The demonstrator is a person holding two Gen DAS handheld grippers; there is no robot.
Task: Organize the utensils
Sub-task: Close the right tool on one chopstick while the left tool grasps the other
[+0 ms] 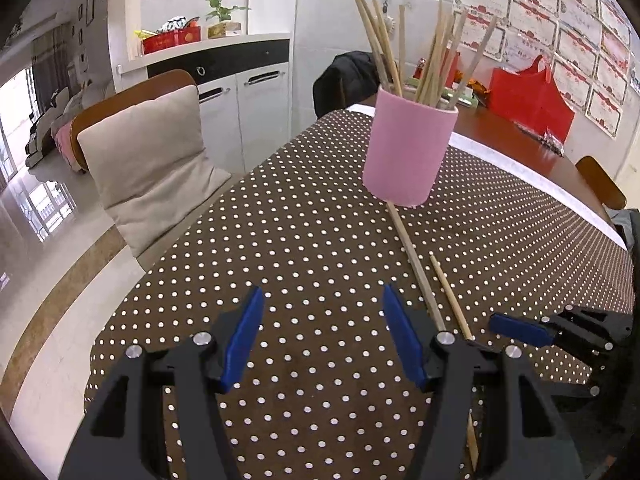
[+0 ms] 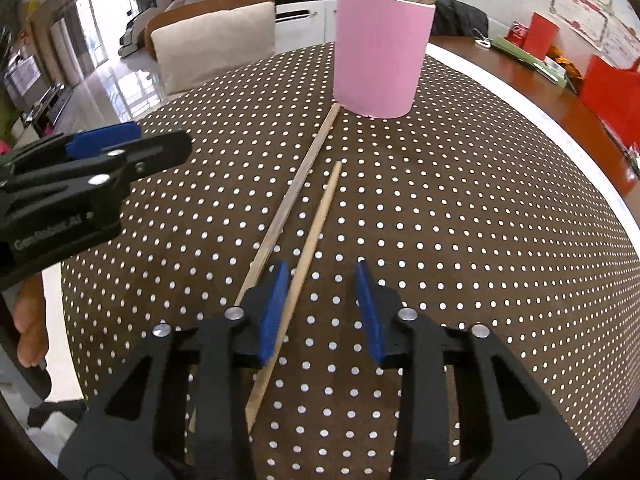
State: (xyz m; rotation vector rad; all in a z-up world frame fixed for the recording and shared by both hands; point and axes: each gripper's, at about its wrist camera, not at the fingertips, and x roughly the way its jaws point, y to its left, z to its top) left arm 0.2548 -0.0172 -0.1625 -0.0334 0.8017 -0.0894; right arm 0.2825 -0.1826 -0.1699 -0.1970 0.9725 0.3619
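Observation:
A pink cup [image 1: 408, 148] holding several wooden chopsticks [image 1: 434, 48] stands on the brown dotted tablecloth; it also shows in the right wrist view [image 2: 378, 52]. Two loose chopsticks lie on the cloth in front of it: a longer grey-brown one [image 2: 298, 184] touching the cup's base and a lighter one [image 2: 314, 248]. My right gripper [image 2: 322, 280] is open, low over the cloth, with the lighter chopstick passing just inside its left finger. My left gripper [image 1: 322, 304] is open and empty, left of both chopsticks [image 1: 416, 264].
The dotted tablecloth [image 2: 480, 220] covers a red-brown table [image 1: 520, 140]. A cushioned chair [image 1: 148, 160] stands at the table's left side. Red bags [image 1: 528, 100] sit at the far right. The left gripper's body [image 2: 80, 176] shows in the right wrist view.

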